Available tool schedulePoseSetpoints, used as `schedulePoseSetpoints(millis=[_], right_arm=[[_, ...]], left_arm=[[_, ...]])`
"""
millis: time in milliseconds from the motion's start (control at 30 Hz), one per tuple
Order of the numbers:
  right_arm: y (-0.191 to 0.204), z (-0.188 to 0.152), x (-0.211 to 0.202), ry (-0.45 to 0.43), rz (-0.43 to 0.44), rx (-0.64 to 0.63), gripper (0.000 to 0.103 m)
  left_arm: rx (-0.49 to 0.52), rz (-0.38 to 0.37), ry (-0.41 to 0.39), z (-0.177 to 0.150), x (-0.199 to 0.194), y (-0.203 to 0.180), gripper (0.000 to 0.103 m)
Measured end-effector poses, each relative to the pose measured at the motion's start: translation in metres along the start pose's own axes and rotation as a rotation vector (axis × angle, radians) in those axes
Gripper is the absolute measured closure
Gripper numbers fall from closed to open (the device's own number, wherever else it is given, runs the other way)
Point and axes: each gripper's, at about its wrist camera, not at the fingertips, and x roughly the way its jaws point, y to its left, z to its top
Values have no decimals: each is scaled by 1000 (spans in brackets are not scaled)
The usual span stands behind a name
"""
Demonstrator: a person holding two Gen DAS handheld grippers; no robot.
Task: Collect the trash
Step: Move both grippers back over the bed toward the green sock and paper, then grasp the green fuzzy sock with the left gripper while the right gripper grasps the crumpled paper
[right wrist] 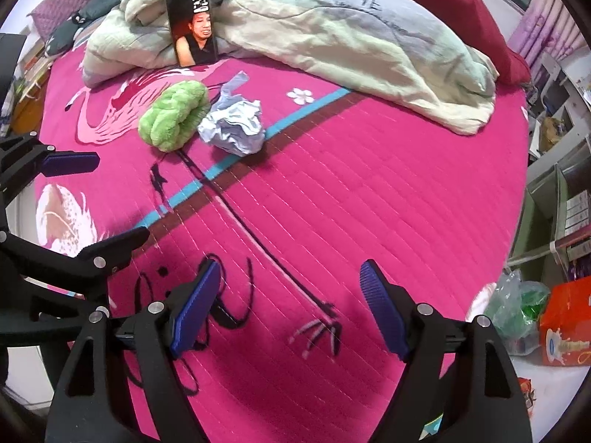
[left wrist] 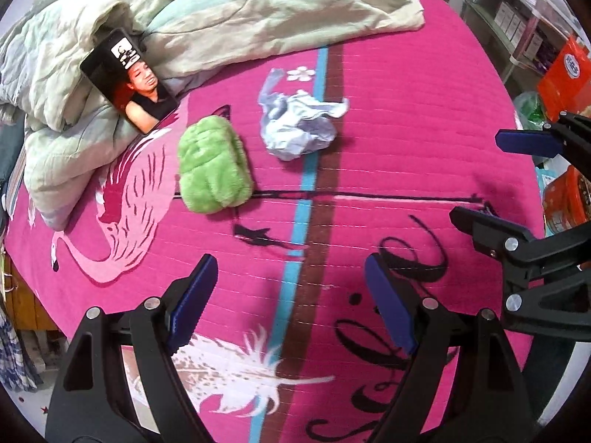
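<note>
A crumpled ball of pale blue-white paper (left wrist: 295,133) (right wrist: 236,129) lies on the pink flamingo bedspread (left wrist: 406,110) (right wrist: 369,184). Touching its left side is a green fuzzy bundle (left wrist: 212,170) (right wrist: 173,118). My left gripper (left wrist: 290,262) (right wrist: 122,195) hovers over the bedspread nearer the camera than both, open and empty. Just to its right my right gripper (right wrist: 290,265) (left wrist: 476,177) is also open with only bedspread between its blue pads. Neither gripper touches the paper.
A phone (left wrist: 129,81) (right wrist: 194,26) with a lit screen leans on a rumpled pale green quilt (left wrist: 221,18) (right wrist: 351,37) at the back. A dark red blanket (right wrist: 443,11) lies behind. An orange box (right wrist: 565,328) and plastic bag (right wrist: 517,306) sit off the bed's right edge, by shelves (left wrist: 517,18).
</note>
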Motion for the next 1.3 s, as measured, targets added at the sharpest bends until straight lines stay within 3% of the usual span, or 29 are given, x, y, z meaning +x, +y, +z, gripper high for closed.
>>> schedulePoseSetpoints(millis=[433, 833, 867, 900, 933, 967, 1067, 1300], right_arm=[[13, 34, 39, 32, 14, -40, 15], [20, 61, 80, 87, 48, -130, 14], [20, 64, 83, 91, 56, -132, 13], [21, 66, 85, 94, 64, -137, 13], [23, 71, 88, 94, 75, -147, 13], [25, 74, 90, 90, 82, -153, 13], [32, 87, 92, 75, 106, -184, 12], [48, 112, 111, 49, 130, -241, 13]], left_arm=[[-103, 29, 79, 21, 56, 61, 13], [-57, 39, 124, 62, 106, 69, 9], [-51, 46, 111, 65, 110, 71, 10], [-61, 29, 100, 66, 113, 75, 26], [-74, -40, 98, 66, 113, 78, 42], [-79, -85, 103, 66, 112, 79, 51], [-78, -35, 76, 66, 109, 81, 51], [-139, -115, 80, 62, 113, 95, 50]])
